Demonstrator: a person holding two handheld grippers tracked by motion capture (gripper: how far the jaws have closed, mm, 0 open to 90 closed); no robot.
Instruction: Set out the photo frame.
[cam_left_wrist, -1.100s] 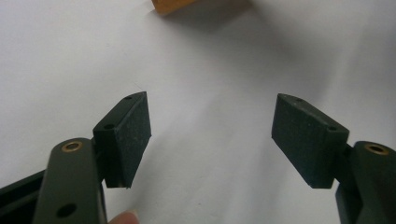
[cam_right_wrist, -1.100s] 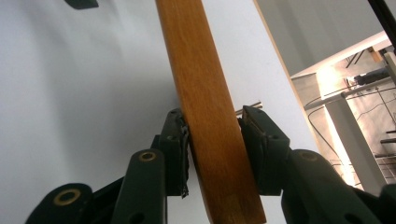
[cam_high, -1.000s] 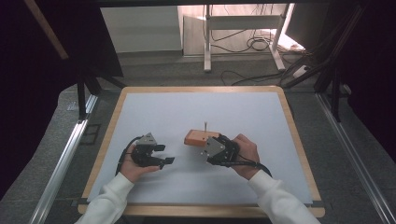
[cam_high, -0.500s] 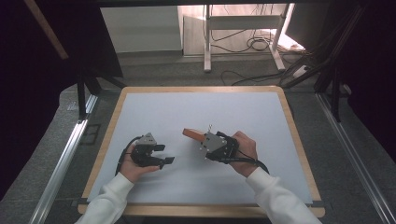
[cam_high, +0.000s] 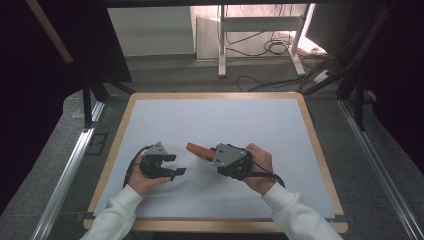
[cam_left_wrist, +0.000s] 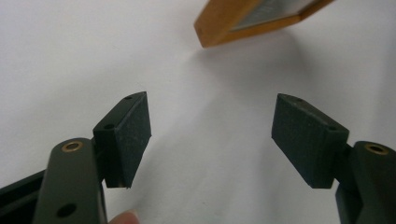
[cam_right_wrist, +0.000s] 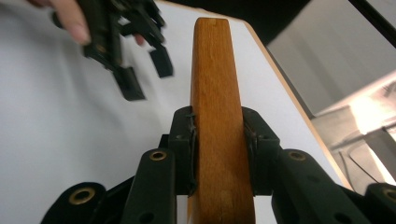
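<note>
white mat (cam_high: 210, 120) under both hands. my right gripper (cam_right_wrist: 217, 135) clamps wooden block (cam_right_wrist: 217, 116), held off mat. my left gripper (cam_left_wrist: 212, 135) wide, bare, block (cam_left_wrist: 224, 21) just ahead. step: handover. next: judge left jaws must straddle free end, then close.

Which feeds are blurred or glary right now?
Right gripper view: the left gripper is motion-blurred, the clamped wooden block sharp, glare at the right edge. Left gripper view: the wooden frame is soft. High view: dark surrounds, bright floor patch behind the table.
</note>
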